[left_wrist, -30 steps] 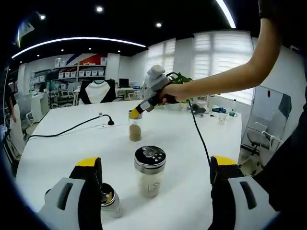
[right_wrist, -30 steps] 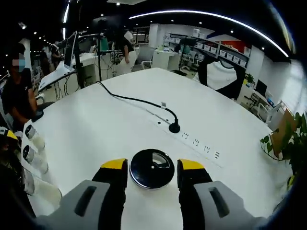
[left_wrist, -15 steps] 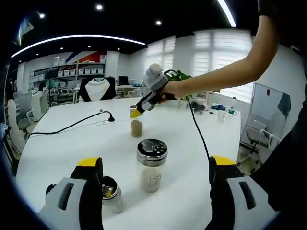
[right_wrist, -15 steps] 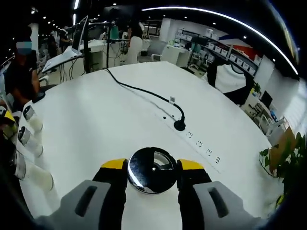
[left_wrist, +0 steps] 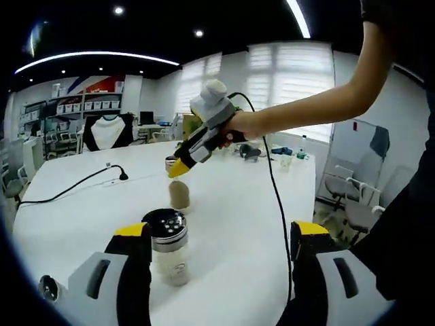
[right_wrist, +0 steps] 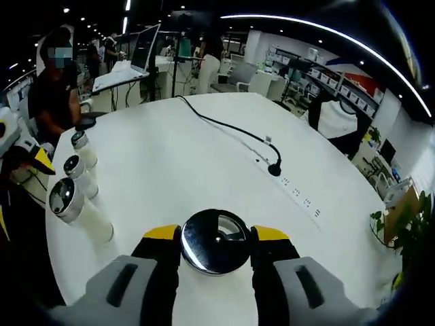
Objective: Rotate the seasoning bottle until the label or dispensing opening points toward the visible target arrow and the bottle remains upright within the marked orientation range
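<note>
A small seasoning bottle (left_wrist: 180, 195) with brown contents stands upright on the white table (left_wrist: 231, 204). My right gripper (left_wrist: 178, 168), held by a person's hand, comes down on its top. In the right gripper view I look down on the bottle's round metal lid (right_wrist: 216, 241), and my right gripper (right_wrist: 216, 234) is shut on that lid with a yellow-tipped jaw on each side. My left gripper (left_wrist: 221, 234) hangs open near the table's front. Between its jaws, towards the left one, stands a larger shaker bottle (left_wrist: 170, 246) with a perforated metal lid and pale contents.
Another small bottle (left_wrist: 47, 286) sits at the lower left. In the right gripper view three bottles (right_wrist: 73, 200) stand in a row at the left, beside the left gripper (right_wrist: 30, 155). A black cable runs to a power strip (right_wrist: 292, 187). People sit and stand beyond the table.
The right gripper's jaws have closed in on the lid. The right view has swung, bringing the row of bottles further in. The left camera has shifted, so the shaker bottle now sits left of centre.
</note>
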`<action>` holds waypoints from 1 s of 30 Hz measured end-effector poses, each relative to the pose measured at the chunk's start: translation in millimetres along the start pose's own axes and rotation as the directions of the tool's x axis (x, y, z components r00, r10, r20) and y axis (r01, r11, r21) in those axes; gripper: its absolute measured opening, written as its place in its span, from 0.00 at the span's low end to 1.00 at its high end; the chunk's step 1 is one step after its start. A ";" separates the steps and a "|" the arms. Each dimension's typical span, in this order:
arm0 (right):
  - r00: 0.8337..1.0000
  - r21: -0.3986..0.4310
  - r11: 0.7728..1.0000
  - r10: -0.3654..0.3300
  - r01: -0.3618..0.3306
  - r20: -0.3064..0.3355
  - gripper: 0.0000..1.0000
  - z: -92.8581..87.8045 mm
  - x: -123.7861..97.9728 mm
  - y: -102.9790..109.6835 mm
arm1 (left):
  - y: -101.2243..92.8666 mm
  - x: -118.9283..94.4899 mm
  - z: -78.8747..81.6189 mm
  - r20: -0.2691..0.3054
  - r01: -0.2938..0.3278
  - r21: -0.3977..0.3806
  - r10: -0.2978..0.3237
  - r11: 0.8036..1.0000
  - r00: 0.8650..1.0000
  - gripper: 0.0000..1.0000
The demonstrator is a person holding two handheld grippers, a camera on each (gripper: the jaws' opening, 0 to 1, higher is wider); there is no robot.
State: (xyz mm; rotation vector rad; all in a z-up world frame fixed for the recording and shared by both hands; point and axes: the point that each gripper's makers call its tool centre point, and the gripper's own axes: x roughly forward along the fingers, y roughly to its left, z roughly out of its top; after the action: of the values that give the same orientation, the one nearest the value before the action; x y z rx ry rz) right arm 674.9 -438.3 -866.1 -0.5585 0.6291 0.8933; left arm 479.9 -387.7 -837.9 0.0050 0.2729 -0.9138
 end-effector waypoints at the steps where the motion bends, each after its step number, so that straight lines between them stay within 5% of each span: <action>1: 1.000 0.000 1.000 0.004 -0.004 -0.001 0.38 -2.8 -5.1 6.3 | -5.9 1.9 2.5 0.013 0.024 0.016 -0.024 1.000 1.000 0.84; 10: 0.998 0.013 0.999 0.053 -0.053 0.018 0.38 -13.6 -40.7 55.4 | -38.7 26.4 -18.7 -0.043 0.134 0.087 -0.131 0.987 0.990 0.83; 18: 0.994 0.016 0.994 0.103 -0.104 0.034 0.38 -26.6 -50.3 90.2 | -38.8 51.4 -48.6 -0.107 0.140 0.098 -0.129 0.985 0.986 0.81; 30: 0.978 -0.048 0.980 0.198 -0.195 0.060 0.38 -33.3 -65.9 133.1 | -27.6 78.7 -61.6 -0.131 0.129 0.052 -0.122 0.990 0.984 0.82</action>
State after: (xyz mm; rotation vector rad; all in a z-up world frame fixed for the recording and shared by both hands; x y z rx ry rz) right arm 523.0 -427.7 -866.9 -0.5087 0.6156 1.1088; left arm 489.7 -458.7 -912.8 0.1033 0.3674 -1.0490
